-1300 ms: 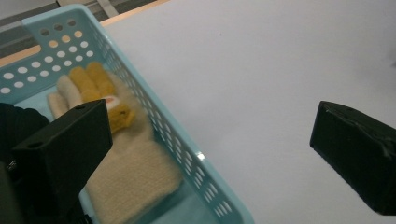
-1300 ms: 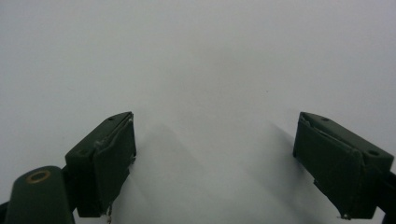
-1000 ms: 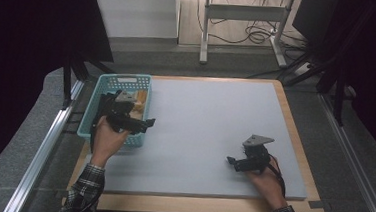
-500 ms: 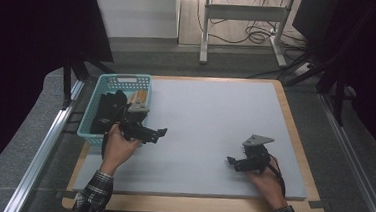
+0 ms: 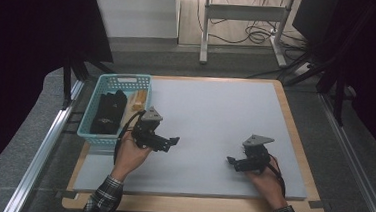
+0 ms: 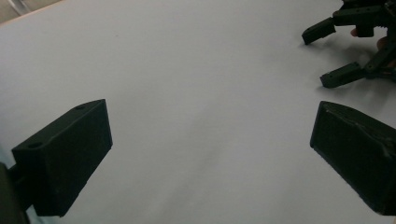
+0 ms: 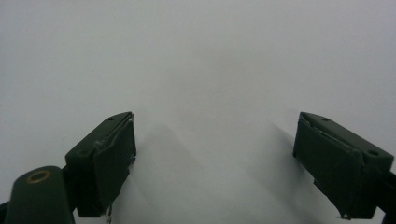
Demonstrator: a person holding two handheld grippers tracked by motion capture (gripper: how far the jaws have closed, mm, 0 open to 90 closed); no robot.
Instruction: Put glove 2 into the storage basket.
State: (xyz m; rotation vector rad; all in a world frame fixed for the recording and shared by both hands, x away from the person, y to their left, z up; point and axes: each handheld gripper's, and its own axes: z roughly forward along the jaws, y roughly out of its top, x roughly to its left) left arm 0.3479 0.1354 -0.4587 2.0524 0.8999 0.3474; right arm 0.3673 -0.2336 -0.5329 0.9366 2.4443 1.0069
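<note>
- The left gripper (image 5: 172, 142) hovered just right of the blue basket (image 5: 90, 128), jaws wide and empty.
- The right gripper (image 5: 230, 161), well right of the basket, was also spread wide, holding nothing.
- Inside the basket lay one black bundle (image 5: 108, 111) and one tan block (image 5: 139, 99).
- Risk, as I judged it: reaching back, the left jaws could snag the basket's rim and drag it off the board (image 5: 215, 123).

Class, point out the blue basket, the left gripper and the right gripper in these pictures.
blue basket (image 5: 133, 78): high view, on its far rim.
left gripper (image 5: 172, 142): high view, midway between its fingertips.
right gripper (image 5: 231, 162): high view, midway between its fingertips.
</note>
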